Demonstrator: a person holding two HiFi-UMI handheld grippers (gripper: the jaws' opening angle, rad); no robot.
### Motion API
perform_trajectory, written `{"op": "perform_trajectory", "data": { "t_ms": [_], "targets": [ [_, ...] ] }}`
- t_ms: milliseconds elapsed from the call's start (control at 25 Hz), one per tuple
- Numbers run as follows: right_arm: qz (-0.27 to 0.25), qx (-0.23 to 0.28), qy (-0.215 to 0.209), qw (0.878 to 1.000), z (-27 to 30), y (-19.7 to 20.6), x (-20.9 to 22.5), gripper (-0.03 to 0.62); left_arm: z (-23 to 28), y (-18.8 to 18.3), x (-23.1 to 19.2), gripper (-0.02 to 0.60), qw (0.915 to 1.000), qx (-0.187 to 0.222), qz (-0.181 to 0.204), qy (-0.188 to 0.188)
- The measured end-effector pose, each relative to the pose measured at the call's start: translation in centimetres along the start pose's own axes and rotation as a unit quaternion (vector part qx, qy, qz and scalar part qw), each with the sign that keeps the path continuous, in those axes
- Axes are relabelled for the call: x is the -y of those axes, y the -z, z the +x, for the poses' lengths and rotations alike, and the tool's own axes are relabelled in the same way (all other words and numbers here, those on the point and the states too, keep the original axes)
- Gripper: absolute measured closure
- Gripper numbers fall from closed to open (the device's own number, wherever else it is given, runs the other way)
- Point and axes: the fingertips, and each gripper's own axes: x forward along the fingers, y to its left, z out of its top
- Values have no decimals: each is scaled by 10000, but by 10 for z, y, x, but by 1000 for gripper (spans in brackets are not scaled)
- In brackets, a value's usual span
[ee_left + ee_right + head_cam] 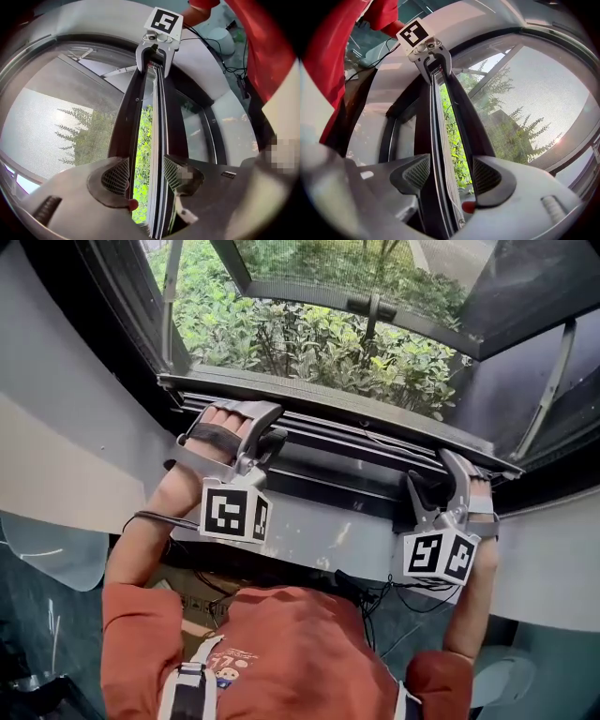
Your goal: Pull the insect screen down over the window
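You are holding the insect screen (61,126) low over the window, its bottom bar (347,412) lying just above the lower window frame (337,474). Your left tongs (145,174) are pinching this bar. Your right tongs (451,176) are standing spread, with the bar passing loosely between them.

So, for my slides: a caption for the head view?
Left gripper and right gripper astride the dark bottom bar of the grey mesh insect screen.
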Motion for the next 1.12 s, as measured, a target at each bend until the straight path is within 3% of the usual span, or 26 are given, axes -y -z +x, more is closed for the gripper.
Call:
{"op": "perform_trajectory", "data": {
  "t_ms": [280, 1120],
  "targets": [
    [14, -141, -239, 9996, 8, 12, -29, 312, 7, 4, 34, 347, 9991, -69, 40, 421],
    [398, 10, -160, 9991, 21, 20, -49, 309, 18, 7, 63, 325, 9980, -27, -168, 607]
  ]
}}
